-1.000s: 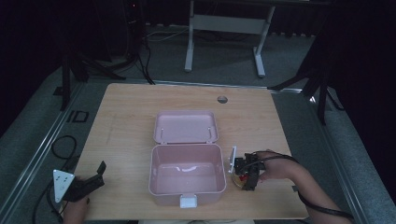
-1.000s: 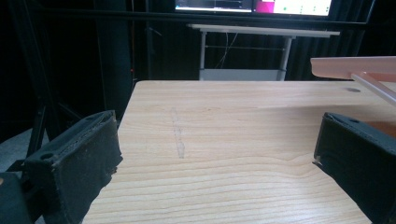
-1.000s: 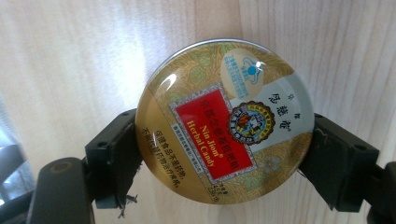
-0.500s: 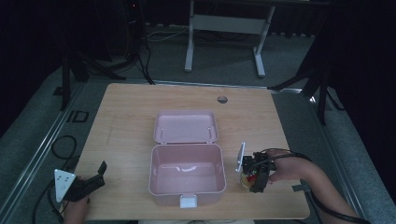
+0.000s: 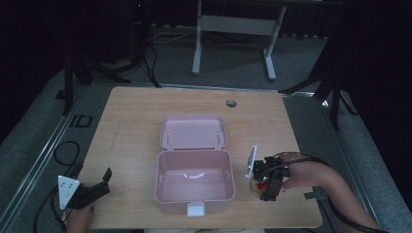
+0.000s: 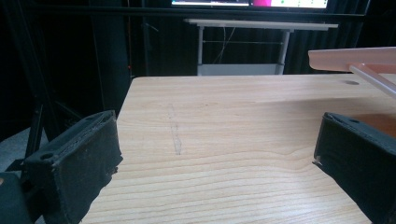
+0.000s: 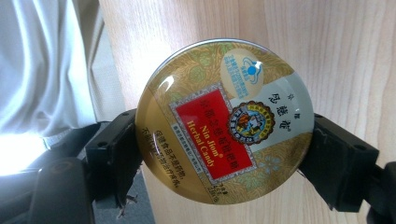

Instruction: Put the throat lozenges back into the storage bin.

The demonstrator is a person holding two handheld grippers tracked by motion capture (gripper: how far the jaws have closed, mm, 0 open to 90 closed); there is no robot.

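Clamped on either side of a round candy tin [image 7: 223,122], the jaws of my right gripper [image 5: 266,183] press against its rim at opposite points, the printed lid facing the gripper's camera. From above, the tin [image 5: 257,186] sits near the front right of the wooden table [image 5: 131,121], just beside the right wall of the open pink box [image 5: 193,174], but I cannot tell whether it rests on the wood or hangs a little above it.

I judge the tin to be light, stiff metal with a glossy, domed lid, so it should be slippery: the thin rim is the only sound place to hold, and a squeeze across the full width, as I have it, keeps it from rotating out. Too hard a pinch could dent it or pop the lid.

My left gripper [image 5: 94,190] rests at the front left corner, jaws spread wide around nothing, bare wood between them in its own view.

Compared with a second ago, my right hand [image 5: 303,174] has drawn away from the box wall, rightward and slightly toward me, carrying the tin with it. The box and the left gripper have not shifted.
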